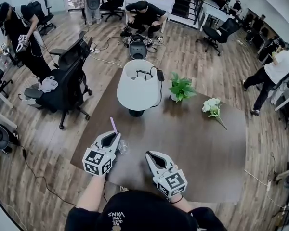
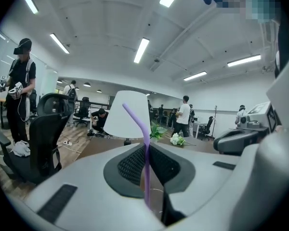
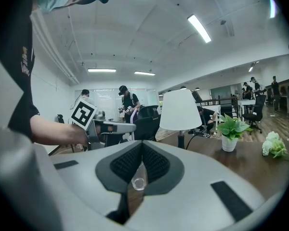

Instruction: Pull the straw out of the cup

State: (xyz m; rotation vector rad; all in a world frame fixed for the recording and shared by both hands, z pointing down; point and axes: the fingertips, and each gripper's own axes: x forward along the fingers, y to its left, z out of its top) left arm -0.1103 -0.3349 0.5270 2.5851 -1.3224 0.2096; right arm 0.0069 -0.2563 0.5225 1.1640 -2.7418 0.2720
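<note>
Pinches the purple straw [image 2: 145, 153] in the left gripper [image 1: 117, 135]; needs a straight upward pull, without tilting, to avoid tipping the clear cup [image 1: 123, 147]. Holds the right gripper [image 1: 148, 154] pressed shut, empty, nearby.

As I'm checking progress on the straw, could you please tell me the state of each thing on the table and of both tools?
Left tool: shut on the straw.
Right tool: shut, empty.
Straw: bent at the top, held upright.
Cup: upright on the table.
Lamp: standing upright.
Flowers: lying flat.
</note>
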